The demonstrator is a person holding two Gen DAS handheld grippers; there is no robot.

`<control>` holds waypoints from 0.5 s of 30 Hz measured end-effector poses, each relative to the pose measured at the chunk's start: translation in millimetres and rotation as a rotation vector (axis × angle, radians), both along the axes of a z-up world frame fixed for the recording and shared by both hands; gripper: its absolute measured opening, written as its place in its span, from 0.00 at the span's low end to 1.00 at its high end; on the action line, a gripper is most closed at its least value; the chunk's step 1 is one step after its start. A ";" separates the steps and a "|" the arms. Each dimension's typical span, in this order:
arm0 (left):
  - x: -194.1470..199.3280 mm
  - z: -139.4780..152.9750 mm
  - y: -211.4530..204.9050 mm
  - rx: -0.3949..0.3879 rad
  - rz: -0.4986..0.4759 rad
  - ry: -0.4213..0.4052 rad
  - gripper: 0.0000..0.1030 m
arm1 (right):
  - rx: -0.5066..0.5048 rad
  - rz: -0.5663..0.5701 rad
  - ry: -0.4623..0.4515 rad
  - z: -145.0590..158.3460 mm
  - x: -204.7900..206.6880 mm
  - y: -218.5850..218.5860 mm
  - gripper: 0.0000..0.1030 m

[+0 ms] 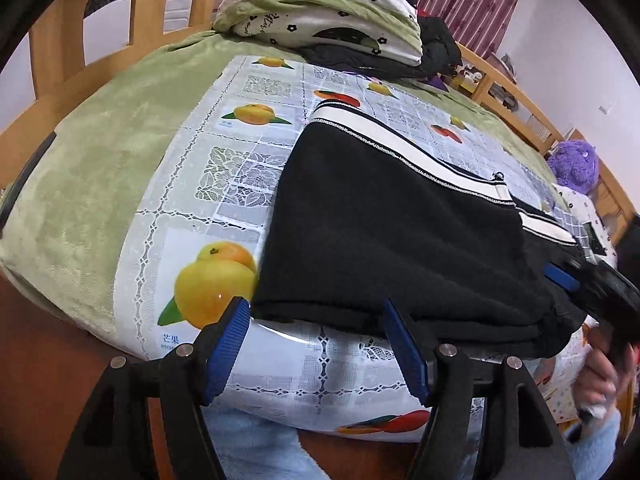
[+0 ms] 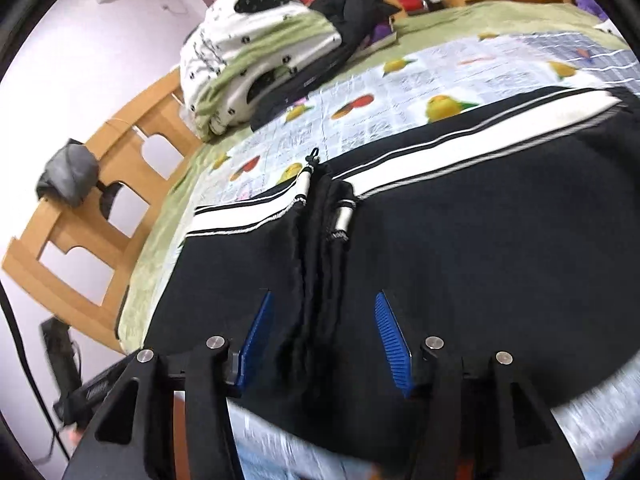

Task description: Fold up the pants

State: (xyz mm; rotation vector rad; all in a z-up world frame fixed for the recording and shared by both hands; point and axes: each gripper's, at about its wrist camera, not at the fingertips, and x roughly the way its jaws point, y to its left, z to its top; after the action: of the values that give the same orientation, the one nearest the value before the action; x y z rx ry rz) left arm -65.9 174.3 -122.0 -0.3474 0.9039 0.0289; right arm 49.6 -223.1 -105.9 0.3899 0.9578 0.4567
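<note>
**Q:** Where did the pants lie, and how did the jaws stand?

**A:** The black fleece pants with a white side stripe (image 1: 400,232) lay flat on a fruit-printed plastic cloth (image 1: 224,184) spread over a green blanket (image 1: 96,168) on the bed. The left gripper (image 1: 316,336) had its jaws wide, holding nothing; the pants' near hem edge sat just ahead, toward 1 o'clock, the right blue pad touching or nearly touching it. In the right wrist view, the right gripper (image 2: 324,332) was also wide, straddling a bunched ridge of cloth with a silver-tipped drawstring (image 2: 306,184) at 12 o'clock.

**Q:** How should this step be done well?

**A:** Probably by sliding each lower finger under the near edge, pinching every layer together, then lifting both ends evenly so the fold lands square. The drawstring could snag, so it should be kept clear.
</note>
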 end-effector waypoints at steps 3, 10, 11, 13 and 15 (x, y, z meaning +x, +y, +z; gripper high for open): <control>-4.2 1.1 5.5 -0.022 -0.008 -0.019 0.65 | 0.033 0.020 0.034 -12.9 33.6 19.3 0.60; -9.3 -3.1 26.5 -0.055 -0.004 -0.048 0.65 | -0.147 0.113 0.102 -24.5 97.7 67.3 0.16; -9.1 -4.4 29.4 -0.060 -0.003 -0.051 0.65 | -0.142 0.115 0.031 -9.6 97.9 64.6 0.14; -9.3 -5.3 33.4 -0.074 0.001 -0.062 0.65 | -0.060 0.072 -0.070 16.9 98.9 48.6 0.13; -8.7 -5.6 36.0 -0.096 0.004 -0.076 0.65 | -0.046 0.048 -0.074 21.9 105.7 42.4 0.14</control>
State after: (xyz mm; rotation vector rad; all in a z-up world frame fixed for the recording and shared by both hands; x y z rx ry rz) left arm -74.6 210.3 -127.6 -0.4372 0.8307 -0.0243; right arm 155.3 -180.7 -84.1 0.3069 0.9060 0.4889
